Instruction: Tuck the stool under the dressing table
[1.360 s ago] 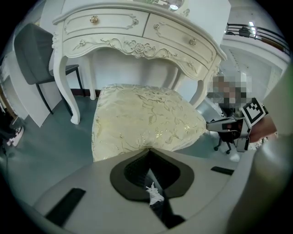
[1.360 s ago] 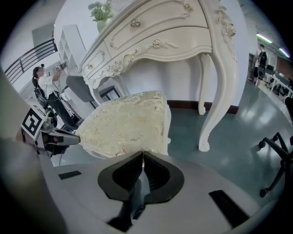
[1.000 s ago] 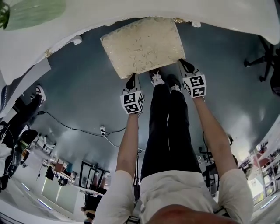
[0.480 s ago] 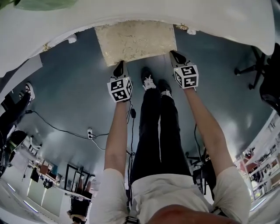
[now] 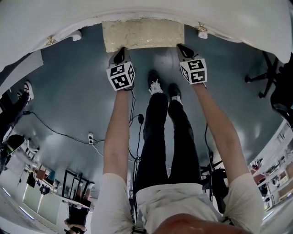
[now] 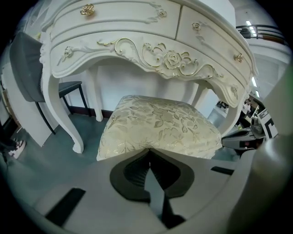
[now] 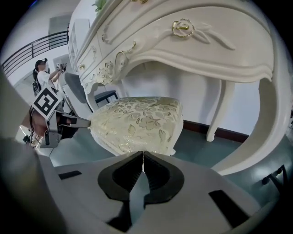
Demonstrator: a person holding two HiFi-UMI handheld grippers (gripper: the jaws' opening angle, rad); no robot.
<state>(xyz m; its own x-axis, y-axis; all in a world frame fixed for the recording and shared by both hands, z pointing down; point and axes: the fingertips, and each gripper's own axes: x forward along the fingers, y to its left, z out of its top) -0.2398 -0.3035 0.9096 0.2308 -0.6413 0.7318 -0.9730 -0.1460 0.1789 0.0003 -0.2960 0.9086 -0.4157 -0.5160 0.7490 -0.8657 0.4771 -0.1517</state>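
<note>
One stool point(image 5: 142, 34), one dressing table point(image 5: 183, 11), two claws, left claw point(image 5: 121, 50) and right claw point(image 5: 180, 46), two shoes point(image 5: 154, 86)

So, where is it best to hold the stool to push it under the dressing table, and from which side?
On the stool, probably the two near cushion corners, coming from the open front side: the dressing table covers the top and far edge, and its legs stand at both sides of the seat.
</note>
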